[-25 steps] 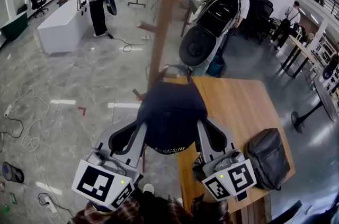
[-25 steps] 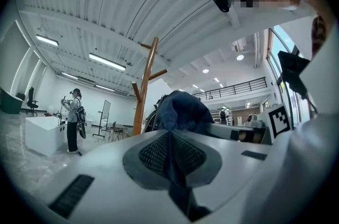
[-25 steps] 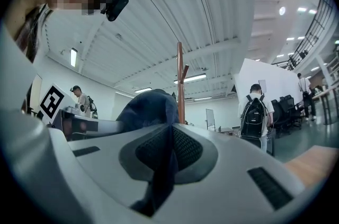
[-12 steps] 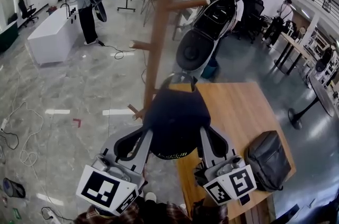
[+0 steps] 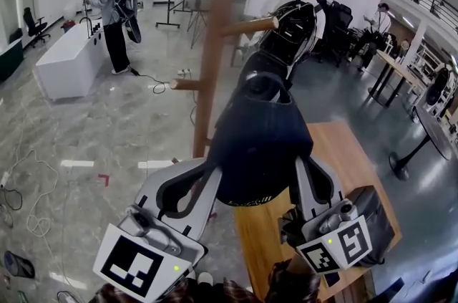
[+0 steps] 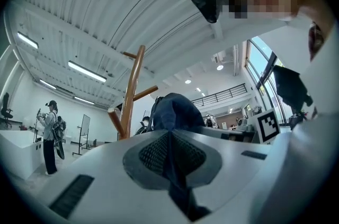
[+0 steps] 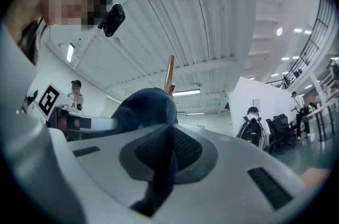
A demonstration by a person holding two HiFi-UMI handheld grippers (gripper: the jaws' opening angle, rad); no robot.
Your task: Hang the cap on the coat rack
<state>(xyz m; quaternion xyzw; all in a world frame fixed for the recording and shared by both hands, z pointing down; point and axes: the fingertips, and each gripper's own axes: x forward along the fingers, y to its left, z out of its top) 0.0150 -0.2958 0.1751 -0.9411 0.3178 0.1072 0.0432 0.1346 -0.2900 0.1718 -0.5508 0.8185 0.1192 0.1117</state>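
The dark cap (image 5: pixel 261 140) hangs in the air between the two tools, in front of the coat rack (image 5: pixel 215 44) and above the near edge of the tabletop (image 5: pixel 343 151). It is on no peg yet. The left tongs (image 6: pixel 172 159) are pinched shut on a thin fold of the cap's edge, and the right tongs (image 7: pixel 168 157) are shut on the opposite edge the same way.

That thin pinch is my worry. If the crown bumps the pole or the upper peg (image 5: pixel 250 26), the fabric could pull out of one grip and the cap would swing or drop. Letting go before a peg sits well inside the hollow would also let it slide off.

From above, the crown covers both sets of fingertips and the cap's opening. I cannot tell which peg is meant, the upper one or the lower peg (image 5: pixel 184 84). The rack's foot is out of sight.
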